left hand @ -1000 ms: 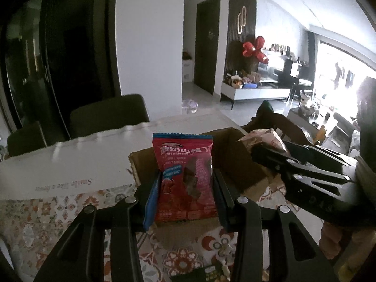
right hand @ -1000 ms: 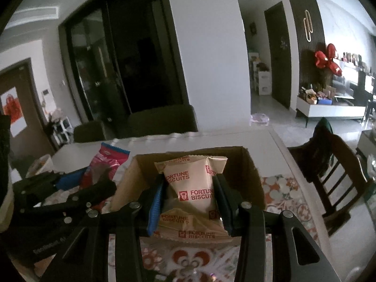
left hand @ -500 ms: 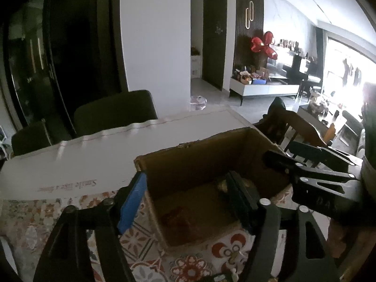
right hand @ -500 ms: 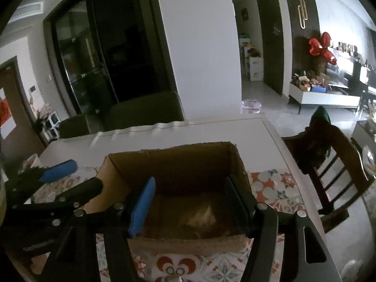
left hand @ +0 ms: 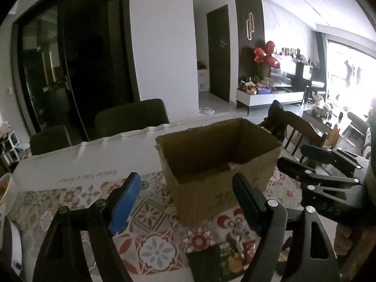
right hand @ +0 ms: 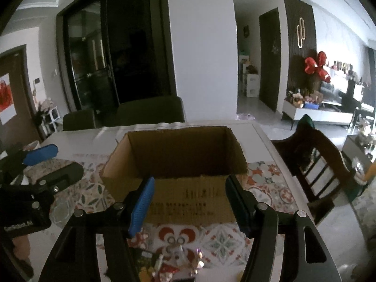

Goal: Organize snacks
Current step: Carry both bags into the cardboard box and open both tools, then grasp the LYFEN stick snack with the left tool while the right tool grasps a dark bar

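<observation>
Cardboard box [left hand: 218,162] stands upright and open-topped on the patterned cloth [left hand: 70,202] toward the surface's far right corner, its long axis running left to right in the right wrist view. That view shows the printed front wall of the box [right hand: 188,197] square-on but nothing of its floor; the left wrist view looks in over a corner and catches a pale scrap low inside, too dim to identify. A dark green snack packet [left hand: 216,260] lies on the cloth near the surface's near edge. The left gripper [left hand: 185,202] and right gripper [right hand: 188,202] both hang before the box with fingers spread and empty. A second ago each held a packet, red hawthorn left, Fortune Biscuits right; both are released since.
</observation>
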